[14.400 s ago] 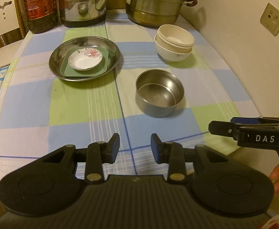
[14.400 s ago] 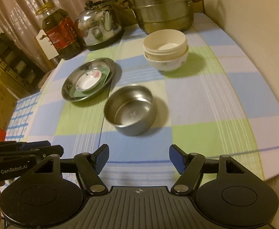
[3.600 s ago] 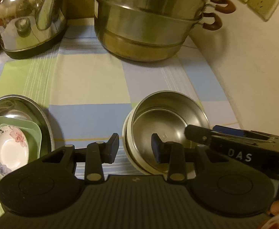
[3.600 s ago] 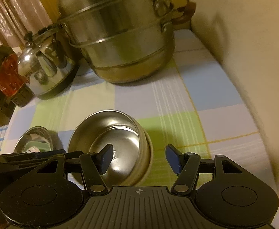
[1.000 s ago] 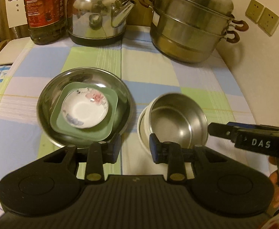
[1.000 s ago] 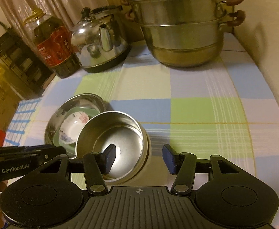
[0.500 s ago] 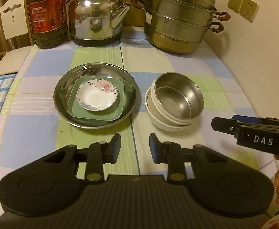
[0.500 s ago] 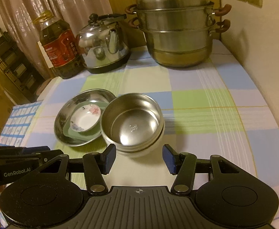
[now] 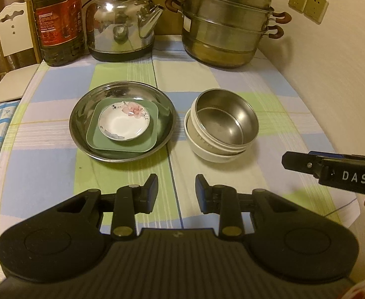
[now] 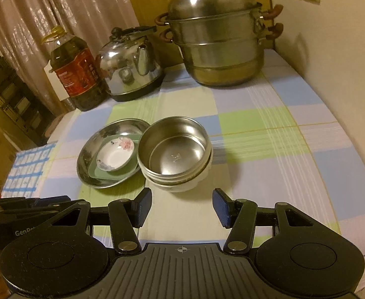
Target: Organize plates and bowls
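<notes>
left tongs [image 9: 176, 186] released, empty | right tongs [image 10: 181, 204] released, empty | steel bowl [image 9: 228, 122] nested in white bowls [image 9: 207, 153] (tilted) beside steel plate [image 9: 82, 114] on worktop [image 9: 269, 94]

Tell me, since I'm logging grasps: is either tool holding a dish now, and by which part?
Nothing is held. The left tool and right tool are open, short of the steel bowl.

White letters "DAS" stand on the black right gripper [image 9: 344, 172]. The black left gripper [image 10: 20, 224] shows "GenR", the rest hidden. The oil bottle's red label [image 9: 57, 22] is unreadable.
</notes>
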`<state>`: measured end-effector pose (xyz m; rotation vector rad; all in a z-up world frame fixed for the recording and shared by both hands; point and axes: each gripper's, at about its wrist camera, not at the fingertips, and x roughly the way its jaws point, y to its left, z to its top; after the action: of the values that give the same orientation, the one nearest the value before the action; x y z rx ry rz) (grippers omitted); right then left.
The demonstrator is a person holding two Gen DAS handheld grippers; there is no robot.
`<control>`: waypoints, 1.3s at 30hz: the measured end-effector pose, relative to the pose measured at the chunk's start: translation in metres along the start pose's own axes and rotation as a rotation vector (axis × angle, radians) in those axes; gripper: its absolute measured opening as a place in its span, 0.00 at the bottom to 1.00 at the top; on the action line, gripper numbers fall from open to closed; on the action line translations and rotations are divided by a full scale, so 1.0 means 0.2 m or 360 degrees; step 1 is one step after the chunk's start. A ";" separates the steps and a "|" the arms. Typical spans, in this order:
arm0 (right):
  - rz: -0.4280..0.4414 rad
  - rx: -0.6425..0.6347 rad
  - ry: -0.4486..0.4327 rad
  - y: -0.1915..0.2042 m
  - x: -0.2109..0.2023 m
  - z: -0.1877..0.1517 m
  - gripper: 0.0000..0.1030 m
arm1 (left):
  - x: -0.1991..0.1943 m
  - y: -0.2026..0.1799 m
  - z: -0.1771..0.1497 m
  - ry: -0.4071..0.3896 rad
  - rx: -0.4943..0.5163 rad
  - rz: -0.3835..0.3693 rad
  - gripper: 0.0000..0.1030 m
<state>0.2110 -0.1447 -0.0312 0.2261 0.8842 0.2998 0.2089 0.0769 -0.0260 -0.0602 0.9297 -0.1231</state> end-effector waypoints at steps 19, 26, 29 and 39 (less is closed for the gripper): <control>0.0142 -0.0123 0.0181 -0.28 0.42 0.35 0.52 | 0.35 -0.14 0.27 0.0025 -0.0222 -0.0024 0.28; 0.0203 -0.0303 0.0176 -0.26 0.54 0.40 0.33 | 0.47 -0.18 0.32 0.0036 -0.0150 0.0035 0.22; 0.0237 -0.0329 0.0185 -0.26 0.59 0.40 0.25 | 0.51 -0.19 0.34 0.0057 -0.0142 0.0040 0.18; 0.0230 -0.0257 0.0226 -0.29 0.66 0.46 0.06 | 0.58 -0.14 0.42 0.0102 -0.0130 0.0047 0.04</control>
<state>0.3722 -0.1596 -0.0890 0.1199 0.9807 0.5248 0.3429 0.0346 -0.0643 -0.1188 0.9994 -0.0599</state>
